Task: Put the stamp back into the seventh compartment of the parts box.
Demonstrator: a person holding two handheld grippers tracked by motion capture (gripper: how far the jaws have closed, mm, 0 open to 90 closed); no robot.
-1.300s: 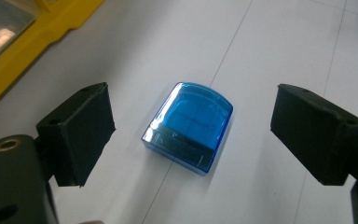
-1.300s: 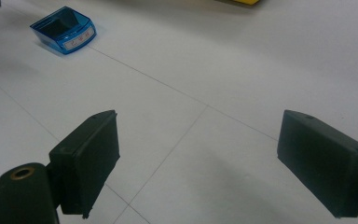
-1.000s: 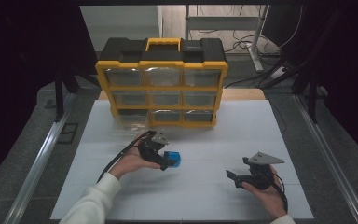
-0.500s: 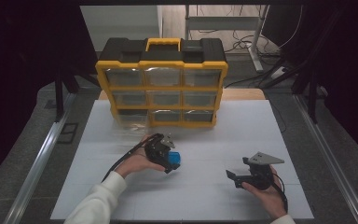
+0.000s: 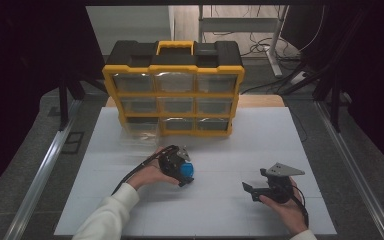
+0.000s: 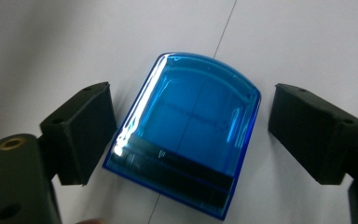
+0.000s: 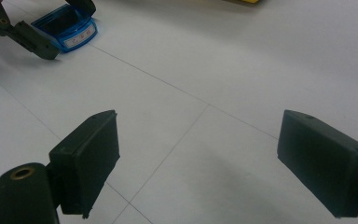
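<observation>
Resting low at the near right of the white table [image 5: 220, 210], the right gripper [image 5: 248, 189] sits in the person's right hand [image 5: 285, 207], grey plate on top, jaws pointing left. In the right gripper view the right gripper's jaws are spread wide with bare table and a thin seam line between them, nothing gripped. Far off in that view, upper left, the blue box shows with a pale label on its side, the left gripper's jaw beside it.

Further in, near table centre, the left gripper [image 5: 186, 172] is held by the left hand [image 5: 150, 174], white sleeve [image 5: 107, 217] coming in from the bottom edge, black cable trailing back toward the sleeve. The left gripper hangs directly over a small blue box [image 6: 186, 135], a translucent blue plastic case with one rounded end and a dark band across the other. In the left gripper view the jaws stand open on either side of the blue box; left jaw right next to its edge, contact unclear, right jaw apart with a clear gap. The box lies flat on the table across a seam line.

Farther back, a clear drawer [image 5: 139, 132] lies on the table just in front of the organizer's lower left. At the far edge stands the yellow and black organizer [image 5: 174, 95], three rows of clear drawers, yellow handle on top.
</observation>
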